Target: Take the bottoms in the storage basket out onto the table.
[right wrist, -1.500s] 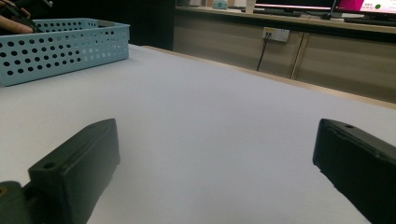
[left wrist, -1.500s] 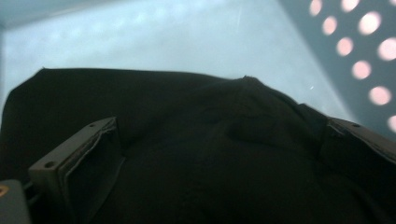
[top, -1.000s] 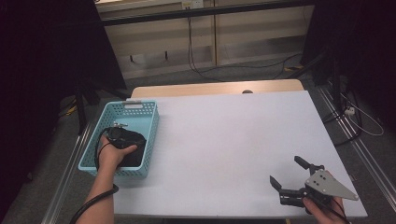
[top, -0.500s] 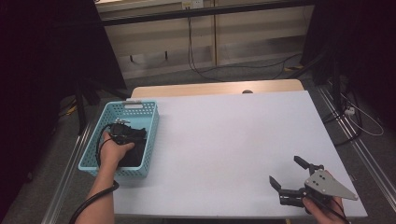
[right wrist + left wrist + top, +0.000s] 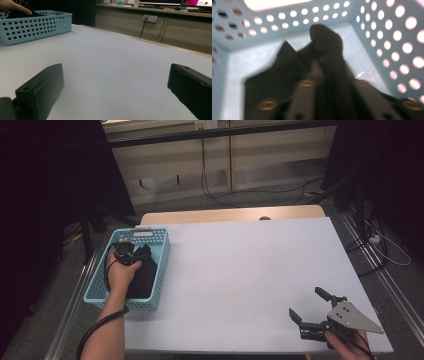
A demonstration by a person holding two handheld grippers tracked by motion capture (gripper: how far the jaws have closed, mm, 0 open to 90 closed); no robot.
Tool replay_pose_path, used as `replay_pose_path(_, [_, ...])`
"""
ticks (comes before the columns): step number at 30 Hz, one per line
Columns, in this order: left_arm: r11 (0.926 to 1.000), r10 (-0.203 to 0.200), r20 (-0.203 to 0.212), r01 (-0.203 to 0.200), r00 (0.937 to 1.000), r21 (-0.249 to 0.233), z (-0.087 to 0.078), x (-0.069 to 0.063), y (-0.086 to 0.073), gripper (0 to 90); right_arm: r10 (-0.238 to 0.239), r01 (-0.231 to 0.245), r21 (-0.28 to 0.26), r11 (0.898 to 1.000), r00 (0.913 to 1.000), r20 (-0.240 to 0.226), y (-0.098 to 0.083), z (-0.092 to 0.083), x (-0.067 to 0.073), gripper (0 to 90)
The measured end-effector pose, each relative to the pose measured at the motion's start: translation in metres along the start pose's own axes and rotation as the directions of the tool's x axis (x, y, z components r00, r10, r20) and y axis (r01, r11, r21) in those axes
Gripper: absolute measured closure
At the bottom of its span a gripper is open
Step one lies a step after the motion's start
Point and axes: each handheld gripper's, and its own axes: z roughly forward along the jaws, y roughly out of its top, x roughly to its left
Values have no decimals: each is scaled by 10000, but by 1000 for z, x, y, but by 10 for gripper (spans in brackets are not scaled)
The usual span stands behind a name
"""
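A light blue perforated basket (image 5: 163, 265) stands at the table's left edge with a black cloth (image 5: 145, 272) inside. My left gripper (image 5: 125, 254) reaches down into it. In the left gripper view its jaws have just been closing, and they now pinch a raised fold of the black cloth (image 5: 325, 47), with the basket wall (image 5: 387, 37) around it. My right gripper (image 5: 306, 302) rests near the table's front right corner. Its jaws (image 5: 115, 72) stand wide apart with only bare table between them.
The white table (image 5: 250, 265) stretches from the basket to my right gripper. In the right gripper view the basket (image 5: 32, 25) sits far left, with a hand (image 5: 12, 5) above it. Beyond the table are wooden cabinets (image 5: 270, 160), and cables on the floor.
My left gripper has closed on the black cloth and moved a little up and toward the basket's far end, pulling a fold up. My right gripper has stayed put.
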Motion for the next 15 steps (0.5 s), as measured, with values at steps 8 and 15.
replay_pose_path(8, [9962, 868, -505, -865, 9949, 74, -23, -2, 4, 125, 75, -75, 52, 10000, 10000, 17, -1, -1, -1, 0])
replay_pose_path(15, [9950, 448, -476, -403, 9979, 909, -26, -13, -14, 79, -35, 35, 30, 10000, 10000, -36, 1, 1, 2, 0])
